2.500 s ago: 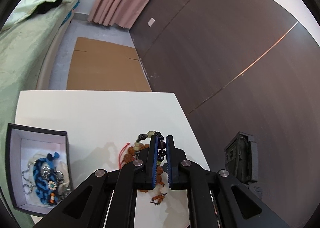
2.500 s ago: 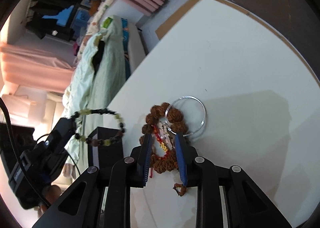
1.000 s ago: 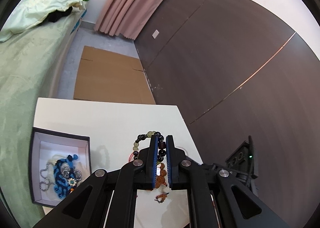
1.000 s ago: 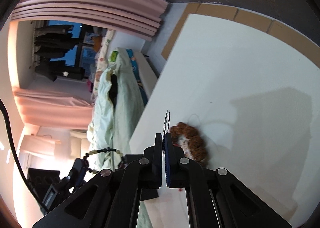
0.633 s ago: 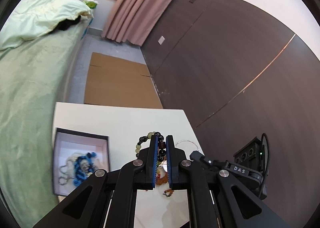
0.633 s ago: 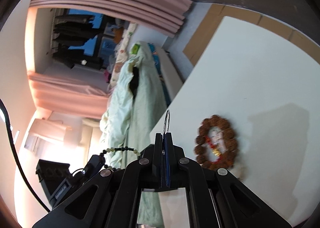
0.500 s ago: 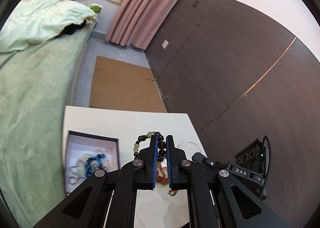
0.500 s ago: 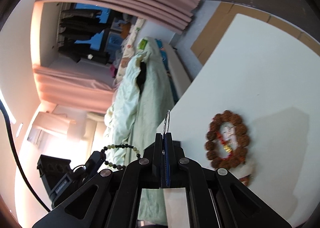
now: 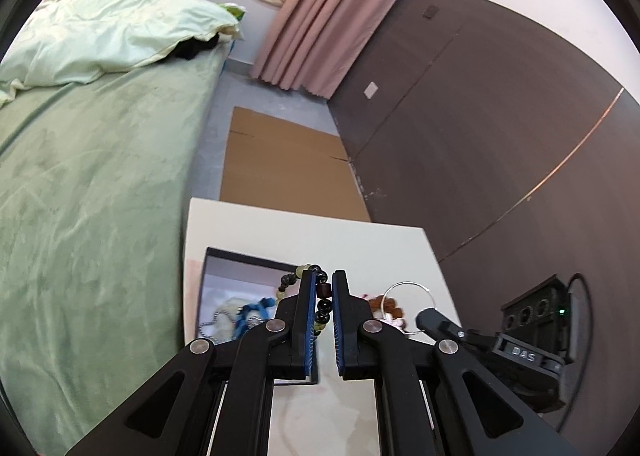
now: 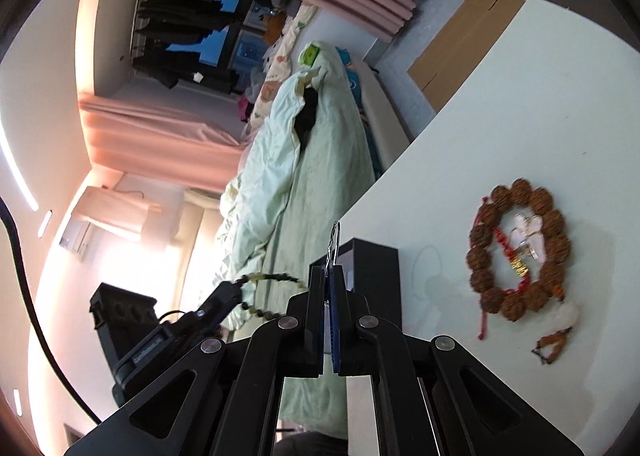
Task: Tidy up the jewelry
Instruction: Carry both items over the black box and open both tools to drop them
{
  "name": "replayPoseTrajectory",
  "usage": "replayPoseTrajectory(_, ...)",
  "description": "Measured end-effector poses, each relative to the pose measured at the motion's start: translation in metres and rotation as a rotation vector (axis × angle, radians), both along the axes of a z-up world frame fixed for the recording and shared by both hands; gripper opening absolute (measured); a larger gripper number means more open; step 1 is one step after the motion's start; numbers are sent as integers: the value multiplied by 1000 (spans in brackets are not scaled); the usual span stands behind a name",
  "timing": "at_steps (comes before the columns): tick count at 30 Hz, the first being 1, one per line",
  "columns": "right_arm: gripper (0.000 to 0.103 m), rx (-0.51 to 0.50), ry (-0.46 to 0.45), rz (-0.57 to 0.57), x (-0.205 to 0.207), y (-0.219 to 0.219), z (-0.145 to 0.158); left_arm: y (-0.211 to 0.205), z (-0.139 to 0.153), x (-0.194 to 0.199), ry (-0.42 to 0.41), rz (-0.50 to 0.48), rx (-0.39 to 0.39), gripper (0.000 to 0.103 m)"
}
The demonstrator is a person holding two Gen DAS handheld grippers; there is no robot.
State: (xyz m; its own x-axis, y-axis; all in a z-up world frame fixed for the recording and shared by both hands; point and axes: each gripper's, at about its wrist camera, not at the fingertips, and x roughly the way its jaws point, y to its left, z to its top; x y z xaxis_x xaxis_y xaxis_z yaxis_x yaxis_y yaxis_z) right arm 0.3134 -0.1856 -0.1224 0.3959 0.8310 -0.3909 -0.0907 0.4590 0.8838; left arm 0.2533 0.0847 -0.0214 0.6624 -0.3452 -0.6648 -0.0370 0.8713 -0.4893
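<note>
1. Bedroom setting: a white table (image 9: pixel 248 228) stands beside a green-sheeted bed (image 9: pixel 92 175), with flattened cardboard (image 9: pixel 280 171) on the floor beyond it.
2. Left gripper (image 9: pixel 321 288) is pinched on a dark-and-pale beaded bracelet (image 9: pixel 323 302), held aloft directly over the open jewelry box (image 9: pixel 244 260) at the table's bed-side edge.
3. Inside the box lie a blue braided piece (image 9: pixel 250 314) and a silver chain (image 9: pixel 218 320).
4. Right gripper (image 10: pixel 331 276), its jaws pressed nearly together, clamps a thin clear bangle (image 10: pixel 335 240) edge-on; from the left camera the ring (image 9: pixel 408 306) hangs to the right of the box.
5. Key relation: the box sits below and slightly left of the left gripper, so that hand is the nearer and its drop looks almost straight down; the right must cross leftward.
6. Brown seed-bead bracelet (image 10: pixel 518 252) with red cord and pale charms remains on the table, well apart from the box wall (image 10: pixel 372 272), out to the right gripper's right.
</note>
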Motion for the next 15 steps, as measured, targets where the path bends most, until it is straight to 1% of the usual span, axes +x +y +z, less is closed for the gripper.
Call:
replayPoseTrajectory(2,4,-7,1,16,-1,8,-2,3,-10,3,15,13,-17,8)
replayPoseTrajectory(4,4,-10,0,37,-1,15,-4,10,-20,8,39,22,-60,10)
replayPoseTrajectory(6,4,-19,-8,57,0,22,-4,18,-34,15,113,26,-116,11)
replayPoseTrajectory(7,4,-22,-13,66,0,25,-3,20,-39,17,137,32,-129,11)
replayPoseTrajectory(9,4,-25,-22,84,0,32,-3,25,-42,16,147,50,-110,15)
replayPoseTrajectory(10,4,-26,-25,93,0,35,-3,27,-42,15,143,56,-101,28)
replayPoseTrajectory(11,4,-25,-27,102,1,39,-3,30,-42,12,135,60,-106,51)
replayPoseTrajectory(12,4,-24,-30,115,1,44,-3,32,-42,10,129,64,-112,64)
replayPoseTrajectory(13,4,-24,-35,123,1,48,-3,36,-41,6,113,75,-120,81)
replayPoseTrajectory(14,4,-29,-44,133,1,54,-3,40,-39,3,95,87,-121,83)
replayPoseTrajectory(15,4,-34,-50,140,1,57,-3,42,-38,1,88,94,-116,83)
